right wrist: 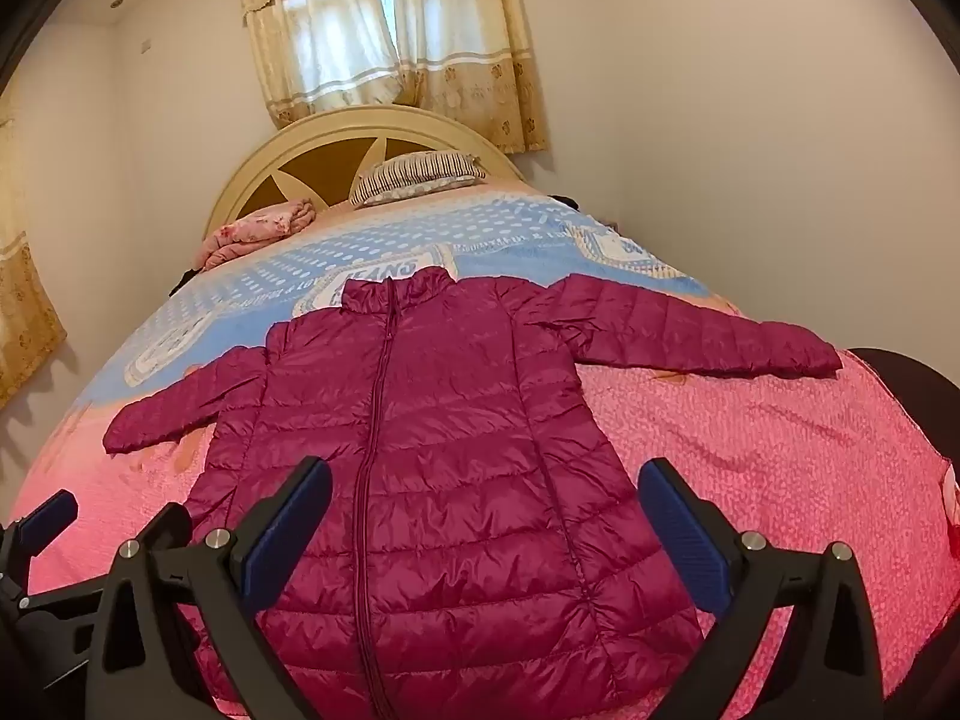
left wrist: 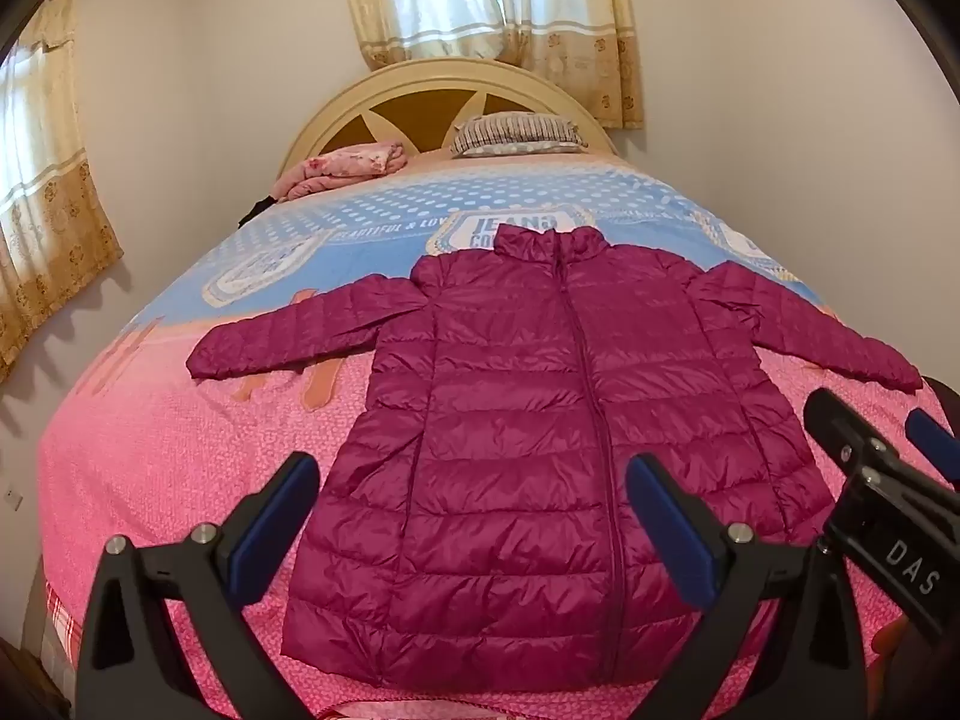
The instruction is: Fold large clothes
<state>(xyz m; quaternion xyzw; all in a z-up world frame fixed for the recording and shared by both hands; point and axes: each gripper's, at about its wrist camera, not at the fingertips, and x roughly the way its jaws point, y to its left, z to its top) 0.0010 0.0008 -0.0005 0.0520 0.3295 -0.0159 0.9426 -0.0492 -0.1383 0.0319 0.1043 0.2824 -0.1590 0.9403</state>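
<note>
Your left hand-held gripper (left wrist: 474, 516) has its jaws spread wide with nothing between the pads; it hangs tilted down over the lower half of the jacket (left wrist: 540, 420), not touching it; your right hand-held gripper (right wrist: 486, 525) is just as wide apart and just as empty, also above the jacket's lower front; in the left view the right one shows close by at the right edge, and in the right view the left one shows at the lower left edge. Directly beyond both sets of fingers lies the magenta quilted jacket, flat on the bed (left wrist: 150, 480), front up and zipped, hem nearest you, collar farthest; one sleeve reaches out to the left of your left gripper, the other out to the right of your right gripper. Under it the bedspread is pink near you and blue with printed badges farther off; past the collar, a folded pink blanket (left wrist: 348, 171) and a striped pillow (left wrist: 516, 132) rest against the curved headboard (left wrist: 444, 81); curtains (left wrist: 498, 12) hang on the wall behind.
</note>
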